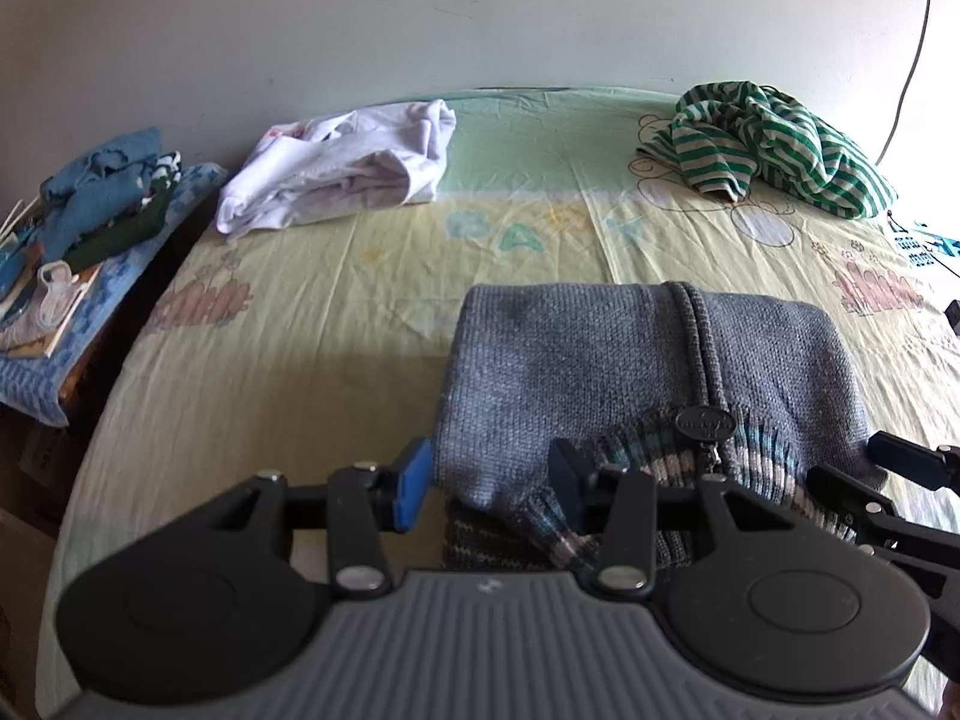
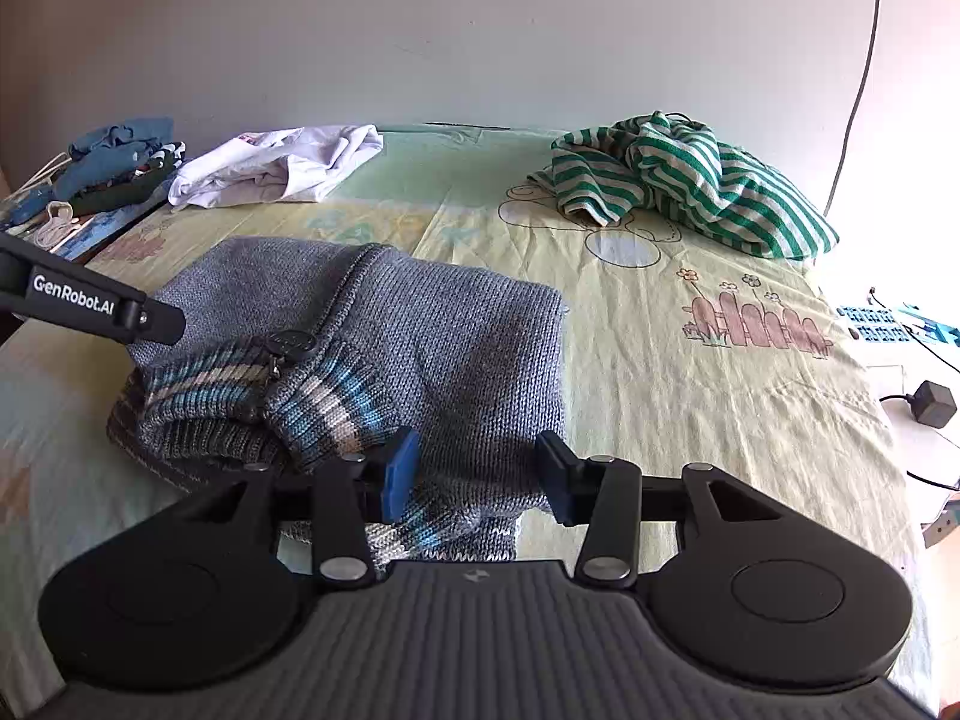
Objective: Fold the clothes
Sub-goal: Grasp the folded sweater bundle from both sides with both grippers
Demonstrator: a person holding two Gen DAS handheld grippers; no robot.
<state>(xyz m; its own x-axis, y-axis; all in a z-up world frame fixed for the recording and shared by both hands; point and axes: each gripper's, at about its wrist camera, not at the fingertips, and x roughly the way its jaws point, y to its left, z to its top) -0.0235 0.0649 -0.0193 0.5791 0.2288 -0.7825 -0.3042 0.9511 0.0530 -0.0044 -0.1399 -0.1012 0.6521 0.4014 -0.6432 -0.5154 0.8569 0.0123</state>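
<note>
A grey knit zip sweater with a blue and white striped collar lies folded on the bed, also in the right wrist view. My left gripper is open, its jaws on either side of the sweater's near left corner. My right gripper is open over the sweater's near right edge; it shows at the right of the left wrist view. A white garment and a green striped garment lie crumpled at the far side of the bed.
The bed has a pale yellow-green printed sheet. A side table at the left holds blue cloths and other items. A power strip, a charger and cables lie at the bed's right edge. A wall stands behind.
</note>
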